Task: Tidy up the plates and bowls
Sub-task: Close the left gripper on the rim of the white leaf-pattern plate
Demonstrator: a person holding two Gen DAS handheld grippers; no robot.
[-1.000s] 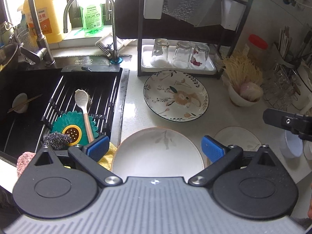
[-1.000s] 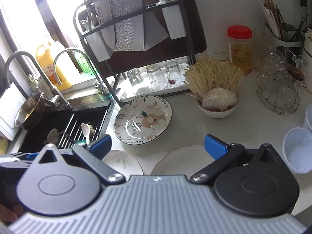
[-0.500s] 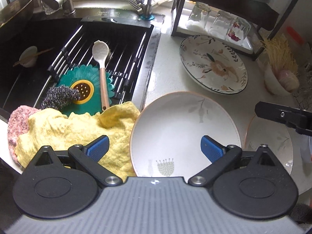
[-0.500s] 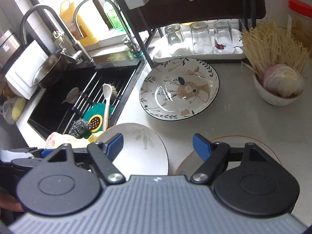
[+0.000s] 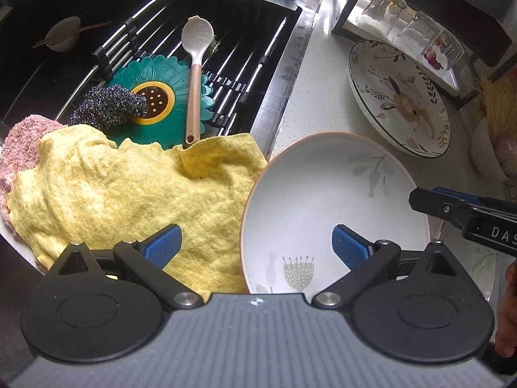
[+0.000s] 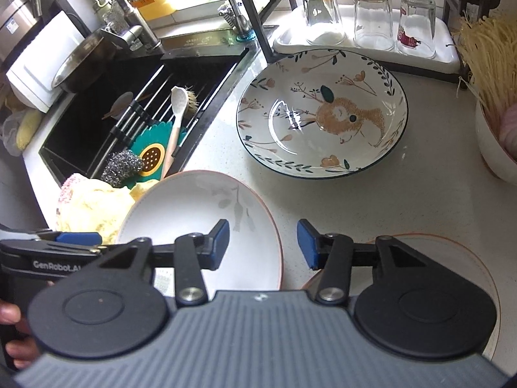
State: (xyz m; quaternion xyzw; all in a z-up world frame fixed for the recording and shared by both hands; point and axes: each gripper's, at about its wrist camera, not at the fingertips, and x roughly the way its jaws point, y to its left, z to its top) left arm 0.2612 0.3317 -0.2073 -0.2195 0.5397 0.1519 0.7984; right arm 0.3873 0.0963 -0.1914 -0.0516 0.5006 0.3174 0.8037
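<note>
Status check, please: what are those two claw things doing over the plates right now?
Left gripper open, straddling white plate rim. Right gripper jaws closing across the same plate's right rim. Yellow cloth crowds its left edge.

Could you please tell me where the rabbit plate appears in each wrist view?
Left wrist: rabbit plate at upper right, below the glasses.
Right wrist: rabbit plate in the upper middle, right of the sink.
Shared landmark: white spoon on the sink rack.
</note>
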